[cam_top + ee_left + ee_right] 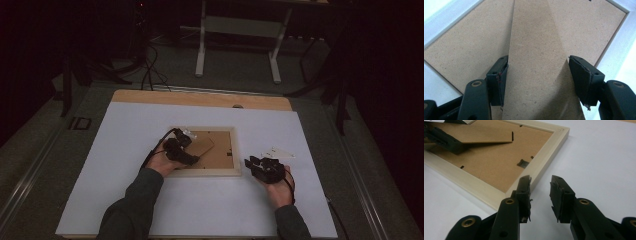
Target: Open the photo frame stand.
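A pale wooden picture frame lies face down on the white table cover, its brown backing board up. The board's brown stand flap is raised off the backing. My left gripper holds the flap across its width, one jaw against each edge. In the high view the left gripper sits over the frame's left half. My right gripper is open with nothing between its jaws, low over the cover just off the frame's near right corner. From above, the right gripper is to the right of the frame.
A small white piece lies on the cover just beyond the right gripper. The white cover spans most of the wooden table. On the floor behind stand a desk's white legs and dark cables.
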